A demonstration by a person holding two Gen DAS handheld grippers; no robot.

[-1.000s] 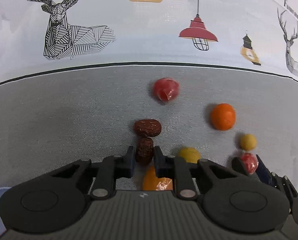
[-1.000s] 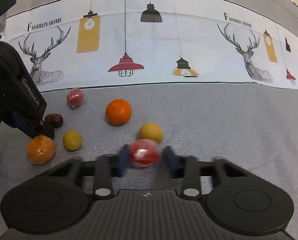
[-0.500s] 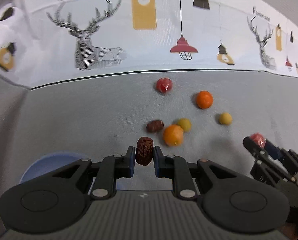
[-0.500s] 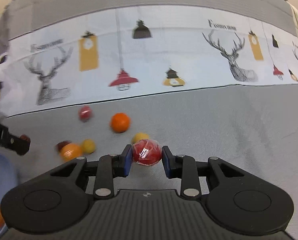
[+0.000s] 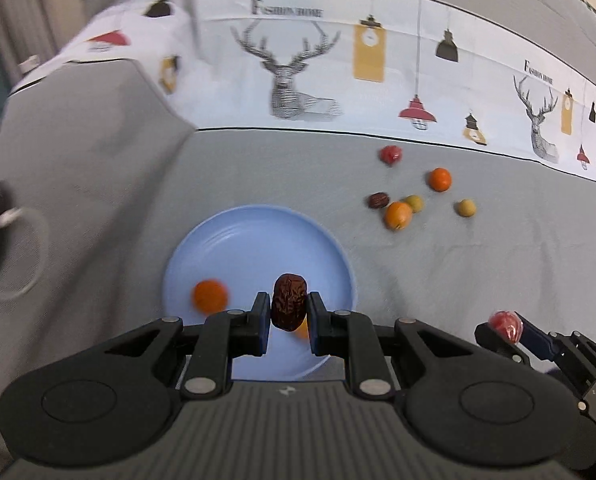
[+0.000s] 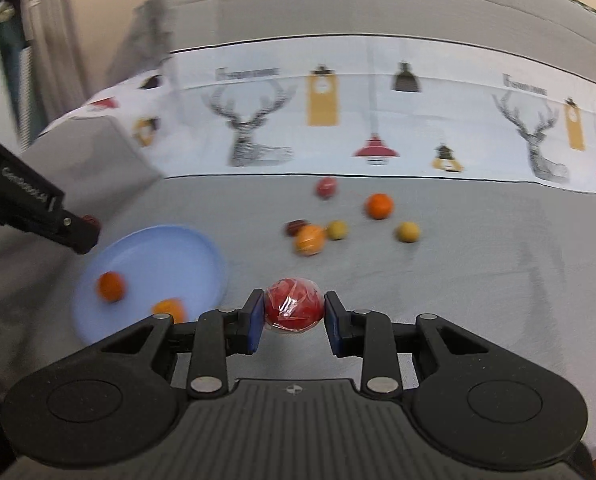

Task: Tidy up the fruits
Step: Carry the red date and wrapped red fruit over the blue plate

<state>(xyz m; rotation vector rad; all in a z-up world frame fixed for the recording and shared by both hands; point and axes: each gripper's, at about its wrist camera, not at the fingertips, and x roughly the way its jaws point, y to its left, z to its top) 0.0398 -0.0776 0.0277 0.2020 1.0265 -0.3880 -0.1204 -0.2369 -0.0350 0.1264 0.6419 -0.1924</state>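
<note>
Left hand-held gripper (image 5: 288,316) clamps dried red date (image 5: 289,302) above blue plate (image 5: 238,240), half-hiding an orange (image 5: 303,329); right hand-held gripper (image 6: 294,314) grips wrapped red fruit (image 6: 294,306); loose fruits blurred.

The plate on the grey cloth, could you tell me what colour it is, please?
The plate is plain light blue; it shows best in the left wrist view.

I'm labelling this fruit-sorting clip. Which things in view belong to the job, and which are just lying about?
Job:
left gripper, gripping a red date
right gripper, gripping a wrapped red fruit
blue plate
loose fruits, e.g. orange

Lying about:
printed deer cloth
grey cover
</note>
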